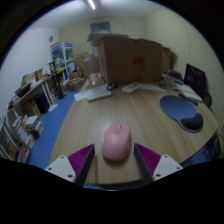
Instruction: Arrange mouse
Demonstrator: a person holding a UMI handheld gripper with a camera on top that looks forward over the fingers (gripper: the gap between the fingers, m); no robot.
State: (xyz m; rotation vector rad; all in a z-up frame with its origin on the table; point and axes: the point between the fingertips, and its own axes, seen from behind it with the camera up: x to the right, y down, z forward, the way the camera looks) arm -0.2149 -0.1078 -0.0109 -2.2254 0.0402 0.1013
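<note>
Resting between open gripper [113, 160] fingers: pink mouse [116, 142]

The single gripper-mounted camera is looking forward and slightly down, close over the wooden table [95, 115], facing cardboard boxes [128, 58] beyond it.

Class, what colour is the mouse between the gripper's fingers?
Pink; the mouse shows in the gripper view, resting on the table between open fingers.
</note>
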